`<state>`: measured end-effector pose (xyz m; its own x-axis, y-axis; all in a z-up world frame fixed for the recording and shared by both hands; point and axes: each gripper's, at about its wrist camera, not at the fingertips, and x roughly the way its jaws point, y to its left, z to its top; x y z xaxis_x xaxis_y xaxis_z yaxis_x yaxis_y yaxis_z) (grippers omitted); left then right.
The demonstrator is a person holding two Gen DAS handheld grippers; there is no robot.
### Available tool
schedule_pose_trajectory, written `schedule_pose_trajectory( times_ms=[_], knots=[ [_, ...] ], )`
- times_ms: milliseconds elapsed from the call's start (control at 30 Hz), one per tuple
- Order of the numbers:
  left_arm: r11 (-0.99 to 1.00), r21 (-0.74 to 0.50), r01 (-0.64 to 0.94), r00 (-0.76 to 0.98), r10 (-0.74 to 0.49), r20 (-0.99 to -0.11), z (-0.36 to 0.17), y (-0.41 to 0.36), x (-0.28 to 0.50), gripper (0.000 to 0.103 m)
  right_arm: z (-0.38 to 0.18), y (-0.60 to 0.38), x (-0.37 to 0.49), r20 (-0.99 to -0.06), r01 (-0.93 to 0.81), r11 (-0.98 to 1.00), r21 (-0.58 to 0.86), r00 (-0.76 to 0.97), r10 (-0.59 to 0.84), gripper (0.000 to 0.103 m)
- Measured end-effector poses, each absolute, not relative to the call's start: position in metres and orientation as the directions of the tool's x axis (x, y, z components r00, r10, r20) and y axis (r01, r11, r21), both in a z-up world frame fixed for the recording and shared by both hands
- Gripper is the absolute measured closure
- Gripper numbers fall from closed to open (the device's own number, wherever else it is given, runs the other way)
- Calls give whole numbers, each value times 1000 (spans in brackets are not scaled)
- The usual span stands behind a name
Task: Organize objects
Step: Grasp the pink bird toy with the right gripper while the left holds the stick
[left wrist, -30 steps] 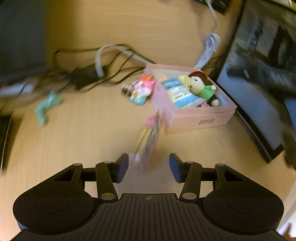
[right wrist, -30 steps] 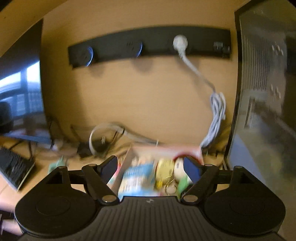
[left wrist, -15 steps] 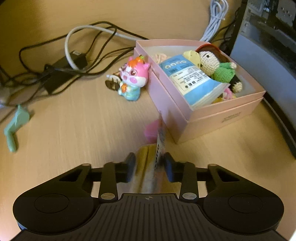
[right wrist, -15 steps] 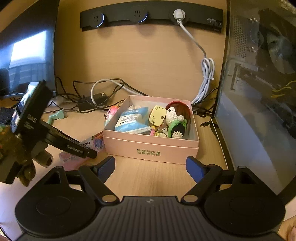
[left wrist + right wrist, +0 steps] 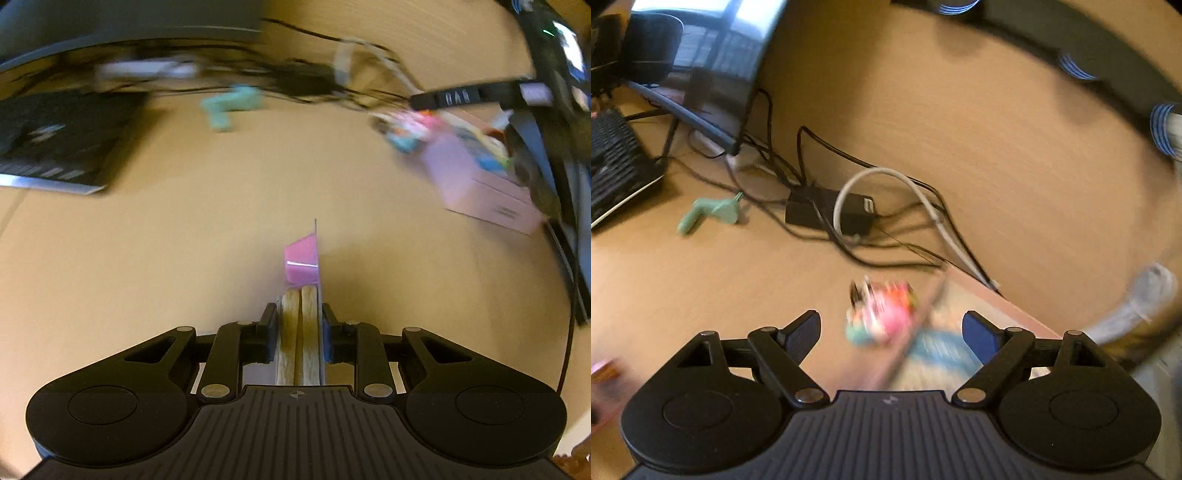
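In the left wrist view we see our left gripper (image 5: pixel 298 325) closed tight on a clear blister pack (image 5: pixel 301 295), its two pads pressing the pack's sides; the pack stands on edge between them, with two tan stick-shaped pieces at the near end and a pink block at the far end, low in the centre of the frame above the wooden desk (image 5: pixel 221 221). This pack appears clearly only here; the right wrist view gives just a pink-and-tan smear at its lower left edge, and we cannot tell what that is. In the left view the pink box (image 5: pixel 480 184) sits blurred at the right of the frame, well apart from the pack, with the pink figurine (image 5: pixel 406 127) just beside its far corner and a green hook-shaped piece (image 5: pixel 229 105) toward the upper middle. The right wrist view shows our right gripper (image 5: pixel 892 330) with its fingers spread wide and nothing held; the smeared figurine (image 5: pixel 882 314) and the box's near edge (image 5: pixel 979 291) lie beyond the gap between them. Only this view makes out the black adapter (image 5: pixel 827 214) with its tangle of cables and white cord, the keyboard (image 5: pixel 617 162) at the left edge, and the green piece (image 5: pixel 709 212) sharply.
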<state>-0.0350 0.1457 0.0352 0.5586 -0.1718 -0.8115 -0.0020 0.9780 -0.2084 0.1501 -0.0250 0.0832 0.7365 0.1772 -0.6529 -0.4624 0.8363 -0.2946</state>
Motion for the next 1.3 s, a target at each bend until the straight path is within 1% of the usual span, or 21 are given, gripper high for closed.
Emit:
schedule_pose_trajectory(
  times_ms=[67,100,133,167,200,233,300,400,433,567,733,833,867,900,967,1000,1100,1200,1300],
  knots=[
    [969,-239,-68,565,-159,-809,35,167,-47,77,79,-6,185,-682,-441,851,-285,717,143,20],
    [963,-252,-94,569,-155,-807,35,176,-52,77,72,5,202,-693,-416,847,-331,716,81,22],
    [960,-258,-114,574,-148,-806,35,184,-56,77,63,14,217,-709,-406,838,-365,704,32,32],
    [958,-259,-126,577,-142,-804,35,188,-60,77,55,18,229,-734,-413,833,-368,679,12,45],
    [954,-264,-139,582,-137,-802,34,193,-64,77,46,21,239,-757,-414,834,-363,654,-5,50],
    [952,-271,-145,585,-138,-799,34,196,-67,77,39,23,248,-769,-406,839,-364,639,-24,52],
    [947,-283,-150,593,-143,-793,33,199,-70,77,30,22,258,-782,-385,848,-364,621,-54,52],
    [949,-280,-145,596,-142,-791,33,198,-68,77,25,18,260,-808,-372,867,-331,587,-57,52],
    [949,-282,-143,595,-145,-791,33,198,-67,77,25,15,254,-819,-381,871,-312,573,-43,55],
    [951,-285,-121,590,-162,-791,31,190,-58,77,28,4,216,-833,-418,876,-240,552,36,55],
    [959,-279,-54,580,-197,-790,31,171,-41,77,44,-31,137,-854,-476,879,-31,469,224,55],
    [962,-274,-19,576,-213,-789,30,157,-33,77,65,-48,83,-815,-553,833,6,480,325,55],
    [962,-271,-7,574,-218,-789,30,152,-30,77,73,-57,65,-791,-572,821,-4,504,347,51],
    [963,-270,0,573,-221,-789,30,149,-28,77,81,-65,49,-767,-580,814,-29,535,354,47],
    [964,-266,17,572,-228,-788,29,140,-24,76,87,-76,20,-715,-588,800,-119,610,342,32],
    [965,-262,25,573,-229,-787,29,135,-22,76,87,-79,13,-711,-584,800,-138,620,331,29],
    [966,-255,43,570,-233,-788,29,125,-19,76,72,-86,15,-749,-581,809,-87,573,331,28],
    [969,-242,47,570,-225,-790,29,122,-18,76,56,-89,23,-764,-550,831,-81,570,303,28],
    [970,-241,43,568,-222,-792,30,122,-18,76,44,-94,33,-788,-505,863,-2,533,310,28]
  ],
)
